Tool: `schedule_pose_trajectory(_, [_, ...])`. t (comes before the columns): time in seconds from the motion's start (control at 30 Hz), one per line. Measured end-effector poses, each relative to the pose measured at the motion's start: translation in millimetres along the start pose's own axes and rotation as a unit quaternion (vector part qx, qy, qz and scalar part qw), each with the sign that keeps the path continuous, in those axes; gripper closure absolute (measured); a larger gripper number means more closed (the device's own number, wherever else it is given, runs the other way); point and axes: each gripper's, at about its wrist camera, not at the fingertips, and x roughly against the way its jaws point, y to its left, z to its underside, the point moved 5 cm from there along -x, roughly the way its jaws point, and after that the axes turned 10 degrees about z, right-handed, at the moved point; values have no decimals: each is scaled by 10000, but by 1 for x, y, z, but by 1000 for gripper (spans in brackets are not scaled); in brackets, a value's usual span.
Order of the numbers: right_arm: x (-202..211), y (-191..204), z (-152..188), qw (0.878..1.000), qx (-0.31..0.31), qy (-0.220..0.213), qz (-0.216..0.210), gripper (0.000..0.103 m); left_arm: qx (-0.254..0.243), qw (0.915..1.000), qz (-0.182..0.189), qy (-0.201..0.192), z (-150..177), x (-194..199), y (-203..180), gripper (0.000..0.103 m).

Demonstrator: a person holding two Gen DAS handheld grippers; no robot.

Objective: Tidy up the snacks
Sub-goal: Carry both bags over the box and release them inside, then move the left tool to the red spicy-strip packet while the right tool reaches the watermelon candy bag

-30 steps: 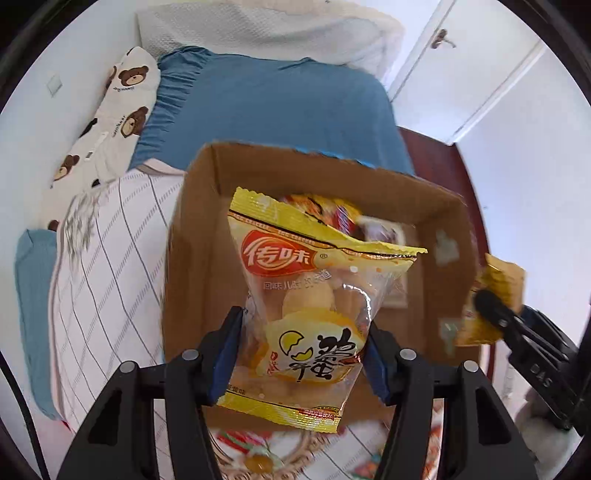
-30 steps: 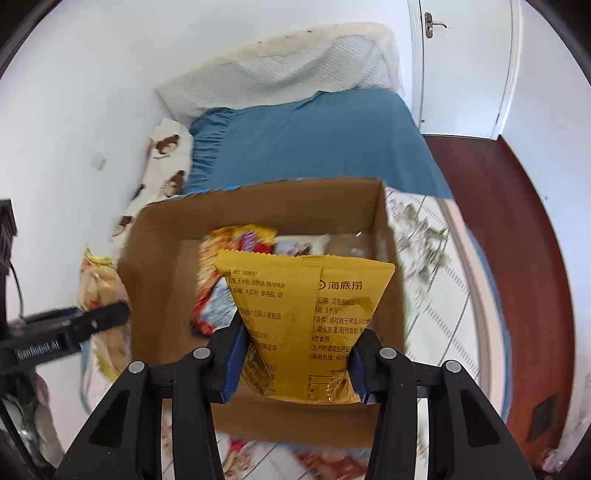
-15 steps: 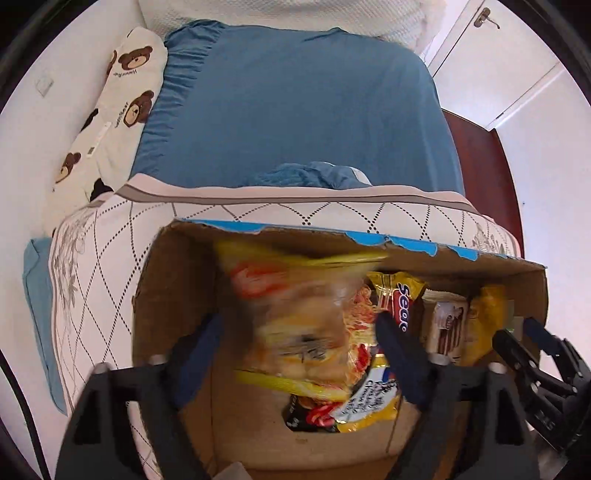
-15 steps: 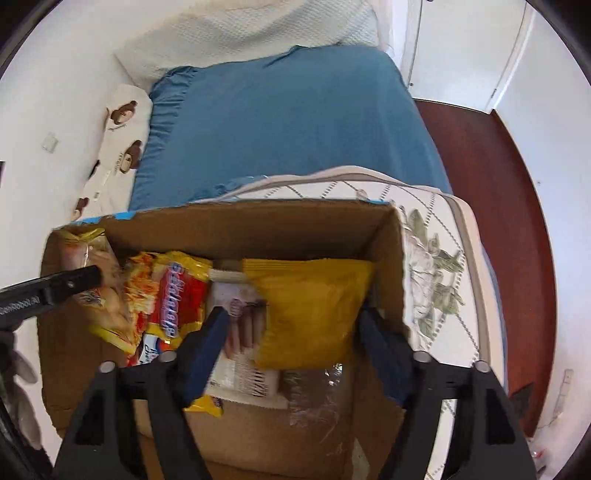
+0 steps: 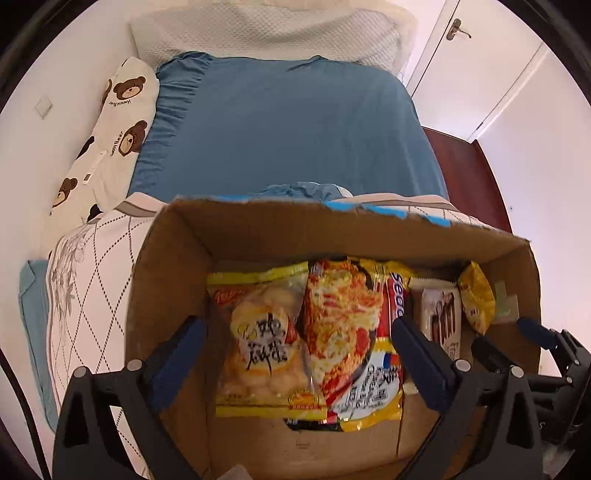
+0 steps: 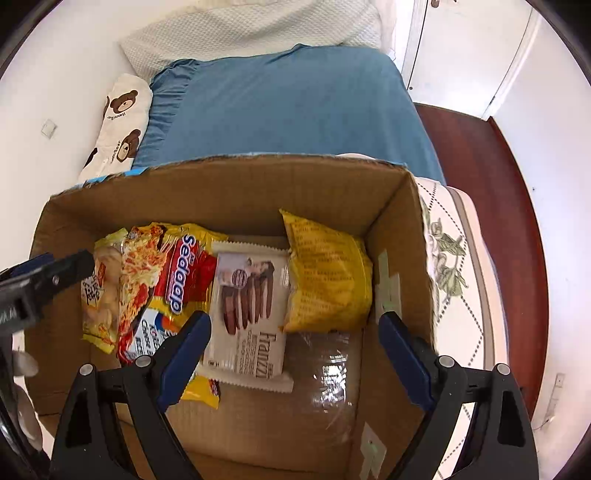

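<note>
Snacks lie side by side in the bottom of the cardboard box (image 6: 229,192), which stands on the quilted cover (image 5: 96,266) at the foot end of the bed. Against the box's left wall lies the clear egg-cake bag (image 5: 262,339) with yellow trim, overlapped at its right edge by the red and yellow noodle packet (image 5: 347,332). Next comes the white wafer packet (image 6: 251,310), flat on the floor of the box, and beside that the yellow pouch (image 6: 328,273), leaning into the far right corner. My left gripper (image 5: 295,354) hangs over the egg-cake bag and the noodles with its jaws spread wide, holding nothing; the blue pads (image 5: 177,350) stand clear of both packets. My right gripper (image 6: 291,347) is likewise wide apart and empty, poised above the wafer packet and the pouch. Beyond the box the blue sheet (image 6: 288,107) covers the rest of the bed, with a bear-print pillow (image 5: 118,122) along its left edge and a white pillow (image 5: 266,33) at the head.
</note>
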Motion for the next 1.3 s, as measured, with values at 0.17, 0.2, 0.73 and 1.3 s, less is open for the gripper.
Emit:
schedule_pose_trajectory(0.17, [29, 0, 20, 9995, 51, -302, 47, 9, -39, 9997, 60, -237, 22, 21, -6, 0])
schedule_pose_trajectory(0.2, [38, 1, 24, 9991, 93, -407, 87, 9, -55, 9994, 51, -334, 28, 29, -8, 0])
schedule_pose_trajectory(0.73, [164, -5, 107, 9882, -34, -1530, -90, 9, -483, 9835, -211, -1729, 107, 146, -42, 0])
schedule_pose_trajectory(1.3, [177, -15, 225, 9879, -561, -1226, -765, 34, -165, 9812, -340, -1893, 203, 178, -21, 0])
